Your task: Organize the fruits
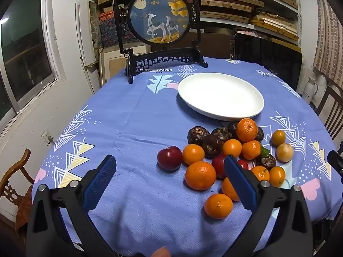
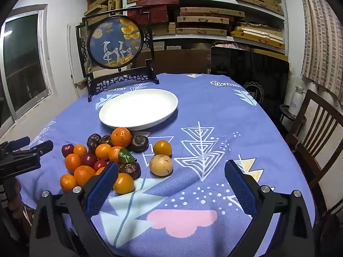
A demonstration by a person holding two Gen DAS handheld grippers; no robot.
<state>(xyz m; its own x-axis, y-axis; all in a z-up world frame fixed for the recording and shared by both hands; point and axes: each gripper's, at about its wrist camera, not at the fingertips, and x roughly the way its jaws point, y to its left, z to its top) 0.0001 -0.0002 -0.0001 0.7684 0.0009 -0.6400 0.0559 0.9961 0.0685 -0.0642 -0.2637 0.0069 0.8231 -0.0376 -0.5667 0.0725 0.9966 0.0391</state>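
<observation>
A pile of fruit lies on the blue tablecloth: several oranges, red plums, dark brown wrinkled fruits and a pale tan fruit. The pile also shows in the right wrist view, with the tan fruit at its right. An empty white plate stands just behind the pile. My left gripper is open and empty, above the cloth at the pile's near left. My right gripper is open and empty, to the right of the pile.
A framed round deer picture on a black stand sits at the table's far edge. A dark monitor stands behind the table. Wooden chairs stand at the right and left. The left gripper shows in the right wrist view.
</observation>
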